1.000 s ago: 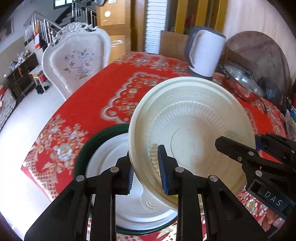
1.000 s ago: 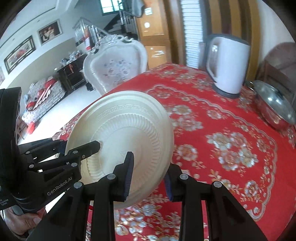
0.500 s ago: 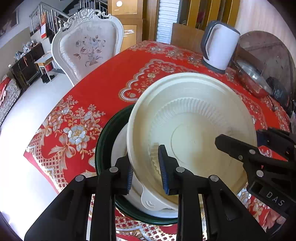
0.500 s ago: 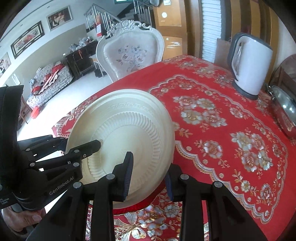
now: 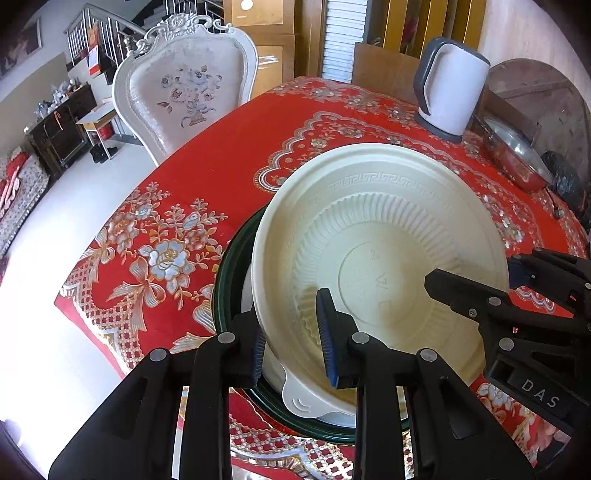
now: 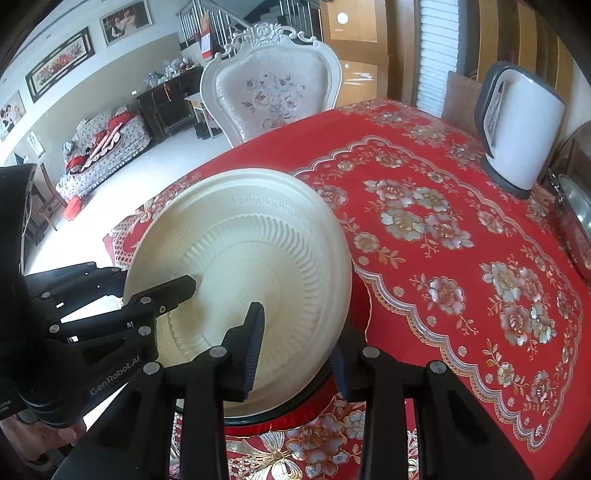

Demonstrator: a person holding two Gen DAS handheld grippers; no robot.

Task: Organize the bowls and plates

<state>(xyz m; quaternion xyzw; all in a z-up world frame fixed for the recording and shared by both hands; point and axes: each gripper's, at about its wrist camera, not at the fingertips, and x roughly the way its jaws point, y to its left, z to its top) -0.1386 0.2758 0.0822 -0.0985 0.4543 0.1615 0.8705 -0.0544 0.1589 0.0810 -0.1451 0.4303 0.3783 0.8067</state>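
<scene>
1. Left wrist view: left gripper (image 5: pixel 295 343) clamped on cream plate (image 5: pixel 380 266) rim at 7 o'clock; plate tilted above green-rimmed dish (image 5: pixel 225 273).
2. Right gripper (image 6: pixel 295 350) fingers straddle plate rim at 5 o'clock; contact can't tell.
3. Kettle (image 6: pixel 517 136) at 1 o'clock, well apart.

A counter (image 5: pixel 236 155) draped in a red cloth with floral and lace-like patterns is seen in a bright, daylit room. An ornate white chair (image 5: pixel 184 92) with a flower motif on its back is set against the counter's far edge. A pale, glossy floor (image 5: pixel 55 229) is lit strongly. A staircase with a metal railing (image 5: pixel 92 33) is seen behind the chair, and a dark wooden cabinet (image 6: pixel 166 99) is placed along the wall. Framed pictures (image 6: pixel 59 64) are hung on the light wall, above a patterned sofa (image 6: pixel 103 147). Wooden doors (image 6: pixel 354 48) are visible at the back.
</scene>
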